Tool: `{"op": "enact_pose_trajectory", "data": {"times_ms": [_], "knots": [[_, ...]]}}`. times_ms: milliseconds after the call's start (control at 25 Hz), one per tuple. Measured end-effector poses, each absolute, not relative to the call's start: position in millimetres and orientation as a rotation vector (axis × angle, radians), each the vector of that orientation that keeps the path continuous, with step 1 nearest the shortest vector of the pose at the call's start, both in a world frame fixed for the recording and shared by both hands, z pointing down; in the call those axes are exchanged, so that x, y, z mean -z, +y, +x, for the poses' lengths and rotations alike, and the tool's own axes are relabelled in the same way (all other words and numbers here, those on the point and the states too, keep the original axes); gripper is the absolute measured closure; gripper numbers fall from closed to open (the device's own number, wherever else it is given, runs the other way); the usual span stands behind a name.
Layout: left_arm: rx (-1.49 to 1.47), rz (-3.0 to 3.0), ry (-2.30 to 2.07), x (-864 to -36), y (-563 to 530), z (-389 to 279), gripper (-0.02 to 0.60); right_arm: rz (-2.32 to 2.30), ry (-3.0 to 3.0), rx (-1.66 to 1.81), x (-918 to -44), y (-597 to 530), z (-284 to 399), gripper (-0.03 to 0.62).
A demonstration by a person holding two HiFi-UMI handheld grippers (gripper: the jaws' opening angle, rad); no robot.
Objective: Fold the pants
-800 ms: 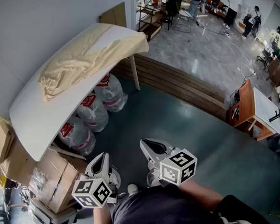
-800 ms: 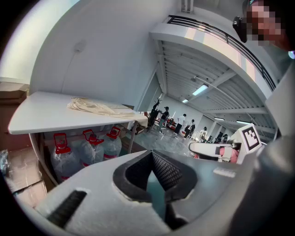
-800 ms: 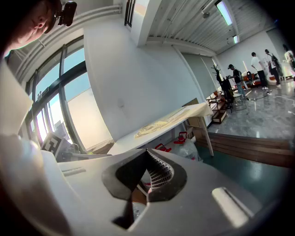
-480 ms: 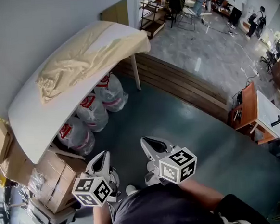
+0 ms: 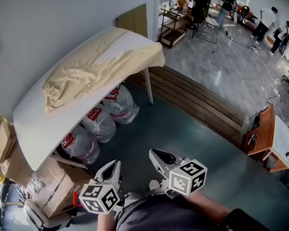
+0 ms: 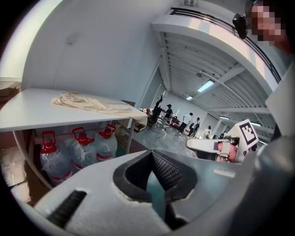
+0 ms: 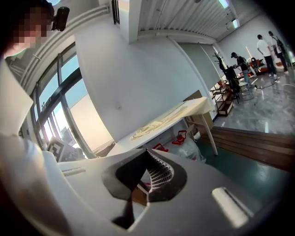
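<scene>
- Both tools sat low in the head view, close against the person's body. The left gripper [image 5: 113, 168] had its jaws pressed together with nothing between them. The right gripper [image 5: 157, 155] was the same, closed and empty.
- The pants [image 5: 88, 67] lay on the white table [image 5: 39, 133], well apart from both tools and untouched. Folding had not begun.
- Key relation: the pants lay at about 12 o'clock from the left gripper and about 11 o'clock from the right. The left gripper was the nearer one, and open teal floor lay between.
- The long axis of the pants ran roughly 8 to 2 o'clock along the tabletop. The 2 o'clock end draped over the table's far edge.
- My read: both tools need to travel up to the table and open before any grasp.
- Pants: cream, thin cloth, rumpled in soft ridges and bunched thicker at the 8 o'clock end. They look limp and likely to sag when lifted.
- Table: smooth and flat, on slim white legs.
- Under it stood clear water jugs [image 5: 101, 122] with red handles. Cardboard boxes [image 5: 53, 187] sat at 9 o'clock of the left gripper.
- Jaw pads were black with a fine ribbed texture.
</scene>
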State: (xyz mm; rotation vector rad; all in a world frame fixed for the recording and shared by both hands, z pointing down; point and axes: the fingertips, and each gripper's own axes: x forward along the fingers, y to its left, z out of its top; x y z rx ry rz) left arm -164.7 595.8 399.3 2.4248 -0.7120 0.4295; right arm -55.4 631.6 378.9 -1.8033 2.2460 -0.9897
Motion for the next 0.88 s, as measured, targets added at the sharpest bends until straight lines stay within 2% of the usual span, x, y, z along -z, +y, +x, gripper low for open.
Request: {"op": "enact_pose_trajectory", "data": {"times_ms": [360,560,880], "knots": [[-0.411,2.433,-0.786,-392,566,-150,0.583,-1.729,2.278,1.025,-388,607,-28,0.597],[-0.505,2.434,-0.824,-402,535,-159,0.583,-1.752,2.278,1.054,-395,594,-19,0.597],[-0.395,2.471,-0.717,-392,464,-141,0.583,-1.808,2.219,1.065,-399,539,-10,0.597]]}}
